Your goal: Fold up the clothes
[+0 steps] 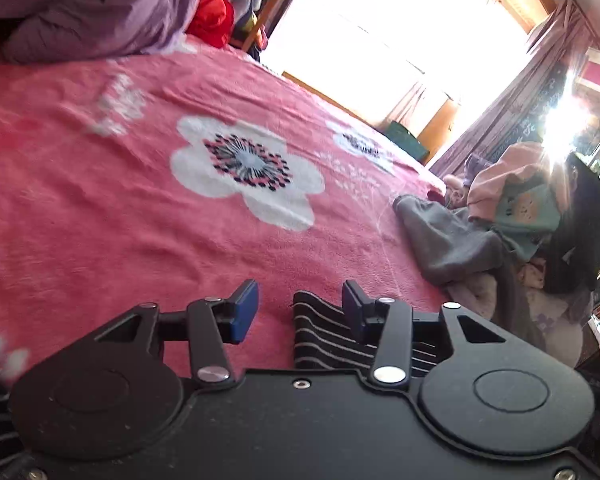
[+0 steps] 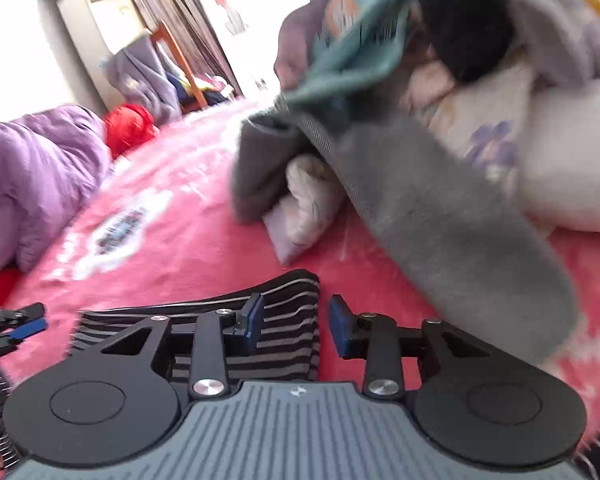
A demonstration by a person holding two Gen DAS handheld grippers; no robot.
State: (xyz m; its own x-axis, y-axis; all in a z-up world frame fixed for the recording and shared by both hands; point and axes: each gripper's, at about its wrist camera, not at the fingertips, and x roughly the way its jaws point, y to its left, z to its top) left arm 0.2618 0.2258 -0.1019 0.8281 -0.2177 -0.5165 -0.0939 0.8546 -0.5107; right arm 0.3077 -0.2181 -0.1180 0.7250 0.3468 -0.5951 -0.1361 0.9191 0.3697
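Nearest the lens in both wrist views lies the striped garment (image 2: 284, 336), black with pale bars, flat on the pink floral bedspread (image 1: 140, 220) of the bed. Right gripper (image 2: 294, 326): jaws apart and empty, straddling the garment's right-hand edge, one blue pad (image 2: 253, 322) over the cloth and the other over bare bedspread. Left gripper (image 1: 298, 310): jaws likewise apart and empty, one pad (image 1: 354, 312) above a striped corner (image 1: 324, 332), the other over bedspread. Whether any pad touches fabric cannot be told. The left gripper's fingertips (image 2: 24, 322) appear at the right view's left margin, near the garment's far side.

Step in hand, as judged: taking hold of two edges for a fold. To do it well, each pair of jaws should slide fully onto the hem so that all layers are caught, close at matching points on the same edge, then lift and carry evenly so the stripes stay parallel and no crease sets.

Beyond the garment, the heap of unfolded clothes (image 2: 460, 120) rests on the bed, a grey piece (image 2: 440, 216) trailing nearest.

Writing: the teal garment (image 1: 526, 210) bears a print, too blurred to read. No brand is legible.
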